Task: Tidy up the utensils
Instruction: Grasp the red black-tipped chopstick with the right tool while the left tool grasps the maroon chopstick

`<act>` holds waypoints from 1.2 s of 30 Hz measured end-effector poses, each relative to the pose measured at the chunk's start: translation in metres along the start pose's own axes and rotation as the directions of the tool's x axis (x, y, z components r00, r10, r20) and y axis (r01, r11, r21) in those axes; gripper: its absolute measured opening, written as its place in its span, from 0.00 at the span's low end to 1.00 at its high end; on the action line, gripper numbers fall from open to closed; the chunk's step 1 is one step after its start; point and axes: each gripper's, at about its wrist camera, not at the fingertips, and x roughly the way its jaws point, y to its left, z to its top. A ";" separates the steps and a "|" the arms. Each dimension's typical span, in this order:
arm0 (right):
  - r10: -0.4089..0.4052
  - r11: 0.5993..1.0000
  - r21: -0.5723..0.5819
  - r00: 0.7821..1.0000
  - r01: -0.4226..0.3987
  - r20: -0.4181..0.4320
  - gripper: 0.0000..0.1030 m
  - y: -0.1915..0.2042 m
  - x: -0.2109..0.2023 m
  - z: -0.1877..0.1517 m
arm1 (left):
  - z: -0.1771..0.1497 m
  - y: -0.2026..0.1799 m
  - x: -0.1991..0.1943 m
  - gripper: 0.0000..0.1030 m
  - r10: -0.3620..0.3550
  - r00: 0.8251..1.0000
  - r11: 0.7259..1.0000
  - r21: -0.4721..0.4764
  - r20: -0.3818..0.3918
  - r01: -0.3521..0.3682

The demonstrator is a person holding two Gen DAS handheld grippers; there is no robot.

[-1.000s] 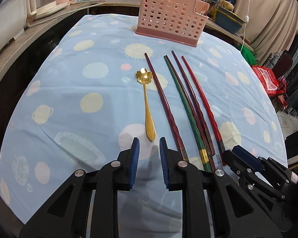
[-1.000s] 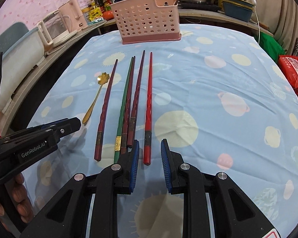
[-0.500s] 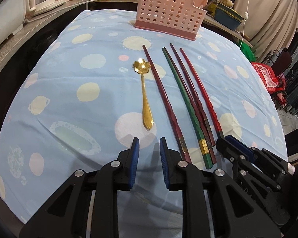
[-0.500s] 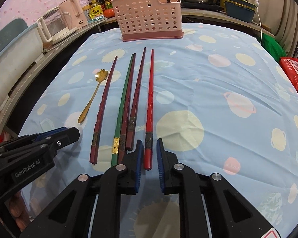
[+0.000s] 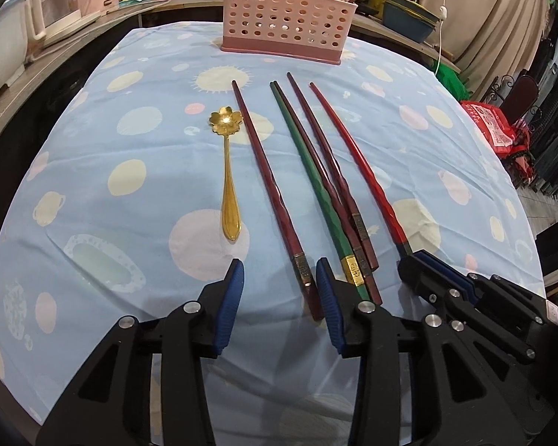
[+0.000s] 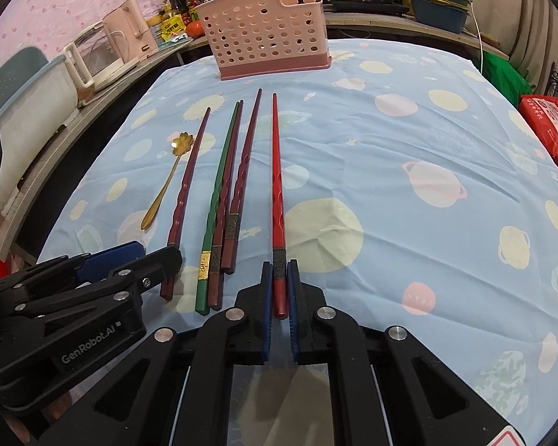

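Jaws of the right gripper (image 6: 278,290) at the bottom centre of the right wrist view are clenched on the butt end of the red chopstick (image 6: 276,193), which lies on the table (image 6: 409,171) with its long axis running straight up the frame, tip toward the basket. Jaws of the left gripper (image 5: 279,297) stand released and wide, straddling the near end of the maroon chopstick (image 5: 268,186) without visible contact. Centre frame, the green chopstick (image 5: 312,189) and two dark red chopsticks (image 5: 325,171) lie bunched and touching, all tips pointing away. Left of these, the gold spoon (image 5: 228,171) lies bowl-end far. At the upper centre, the pink perforated basket (image 5: 284,13) stands upright; its contents cannot be seen.
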 end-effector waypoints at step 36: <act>0.030 0.999 0.028 0.989 -0.034 0.144 0.07 -0.005 -0.065 0.019 | 0.012 0.020 -0.063 0.07 -0.035 0.992 0.999 -0.029 0.124 0.039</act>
